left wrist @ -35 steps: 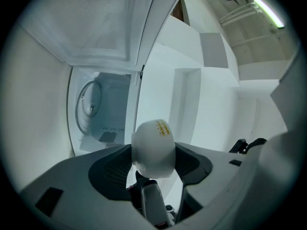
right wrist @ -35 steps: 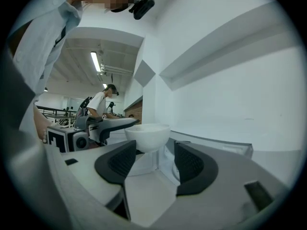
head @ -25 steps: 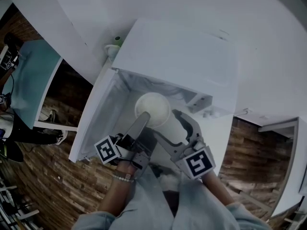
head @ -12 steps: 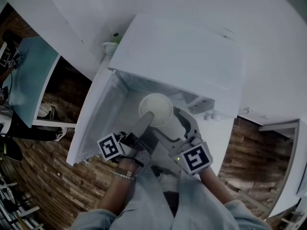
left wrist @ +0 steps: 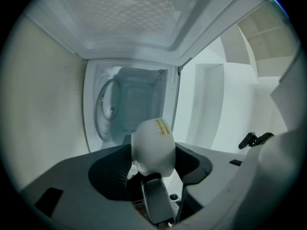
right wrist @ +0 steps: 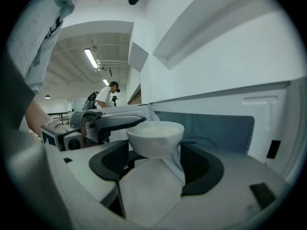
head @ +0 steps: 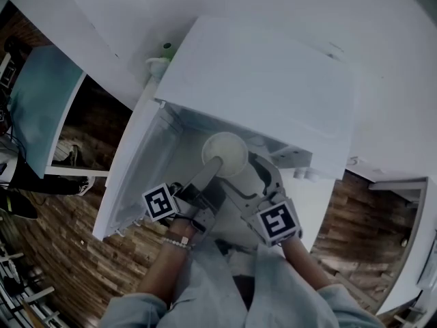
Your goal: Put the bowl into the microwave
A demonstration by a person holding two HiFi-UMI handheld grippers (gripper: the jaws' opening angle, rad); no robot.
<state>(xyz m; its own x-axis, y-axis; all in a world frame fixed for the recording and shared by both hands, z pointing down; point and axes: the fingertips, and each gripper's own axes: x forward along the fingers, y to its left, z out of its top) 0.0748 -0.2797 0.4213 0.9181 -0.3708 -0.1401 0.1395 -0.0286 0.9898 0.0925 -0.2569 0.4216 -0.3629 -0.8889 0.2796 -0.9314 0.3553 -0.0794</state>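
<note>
Holding a white round bowl (head: 225,152) at the mouth of an open white box-shaped microwave (head: 259,80).
Gripping the bowl upright with both claws: clamping the left claw (left wrist: 153,152) wide across it, pressing the right claw (right wrist: 156,150) pads against its wall, having just been closing those jaws further with the bowl between them. Carrying the bowl at the opening, short of the round glass turntable (left wrist: 109,111) lying deeper in the cavity.
</note>
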